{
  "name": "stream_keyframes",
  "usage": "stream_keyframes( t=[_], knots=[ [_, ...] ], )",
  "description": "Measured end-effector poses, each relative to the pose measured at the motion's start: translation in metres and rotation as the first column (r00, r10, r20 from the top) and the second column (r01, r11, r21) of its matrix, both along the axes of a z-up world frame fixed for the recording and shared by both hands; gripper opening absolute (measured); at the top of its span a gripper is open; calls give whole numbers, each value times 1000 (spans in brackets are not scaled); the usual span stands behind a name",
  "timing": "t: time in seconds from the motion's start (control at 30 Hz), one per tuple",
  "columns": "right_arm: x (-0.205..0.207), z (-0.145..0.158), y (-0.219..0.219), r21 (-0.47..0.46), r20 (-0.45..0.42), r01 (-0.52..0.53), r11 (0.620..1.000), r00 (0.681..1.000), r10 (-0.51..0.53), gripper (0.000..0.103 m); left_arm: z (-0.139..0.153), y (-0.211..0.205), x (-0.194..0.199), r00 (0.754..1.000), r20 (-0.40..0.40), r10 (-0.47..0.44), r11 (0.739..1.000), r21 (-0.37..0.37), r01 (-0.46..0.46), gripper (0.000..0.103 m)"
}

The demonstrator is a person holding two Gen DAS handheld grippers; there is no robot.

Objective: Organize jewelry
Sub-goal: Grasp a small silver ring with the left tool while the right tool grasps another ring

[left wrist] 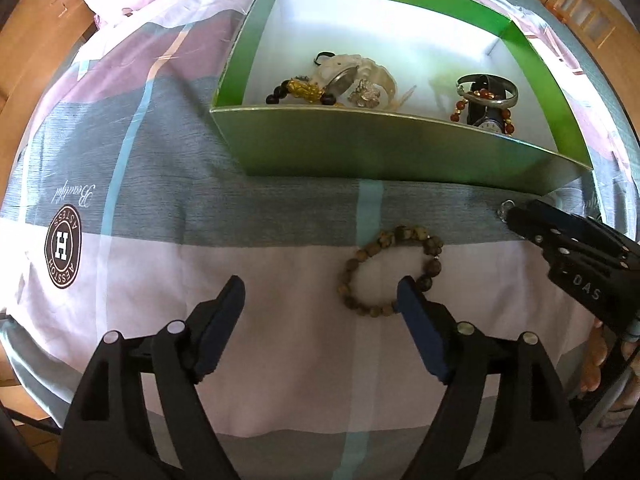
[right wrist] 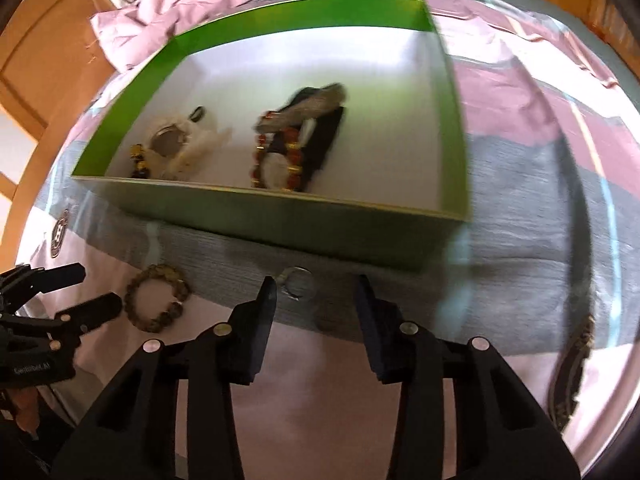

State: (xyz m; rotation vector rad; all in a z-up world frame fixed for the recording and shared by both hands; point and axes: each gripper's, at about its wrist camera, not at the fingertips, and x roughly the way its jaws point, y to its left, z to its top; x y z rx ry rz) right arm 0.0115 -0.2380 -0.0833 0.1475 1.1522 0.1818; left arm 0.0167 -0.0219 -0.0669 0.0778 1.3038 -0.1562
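2 open grippers, left gripper (left wrist: 320, 294) beside bead bracelet (left wrist: 390, 270), right gripper (right wrist: 316, 290) near ring (right wrist: 297, 282)

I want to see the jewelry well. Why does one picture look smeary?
Right wrist view: motion blur smears the green box and red bead bracelet. Left wrist view: sharp, the brown bead bracelet is crisp, though fisheye bends the box edges.

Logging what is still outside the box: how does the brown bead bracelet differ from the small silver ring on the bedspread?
The bead bracelet is a large loop of mottled brown beads; the silver ring is a small, plain metal band. The bracelet lies by the left tongs, the ring before the right tongs. Both lie flat on the bedspread, outside the green box.
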Motion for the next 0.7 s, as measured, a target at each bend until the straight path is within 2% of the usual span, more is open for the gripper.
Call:
stream_keyframes(
  t=[0.17,0.23,0.27,0.37,0.5,0.6,0.7],
  knots=[
    [8,-2,13,41,10,-47,998,999,46,41,-2,3,0,1000,-4,10,1000,9,-10,81],
    [7,2,15,194,-20,-108,975,993,114,41,-3,5,0,1000,-7,18,1000,13,-18,81],
    [6,5,17,222,-17,-116,968,992,122,41,-3,6,-1,1000,-9,21,1000,13,-21,81],
    [-1,19,16,127,21,-95,987,995,93,41,-3,8,1,999,-13,32,999,11,-31,81],
    [-1,13,2,35,-40,-13,999,999,14,41,-2,6,2,999,-17,28,1000,4,-28,82],
    [0,0,4,-33,-66,-15,999,998,13,41,-4,6,2,999,-20,26,1000,9,-26,82],
    [0,-5,16,-135,-44,-44,990,998,38,28,-5,4,3,999,-24,27,1000,12,-26,83]
  ],
)
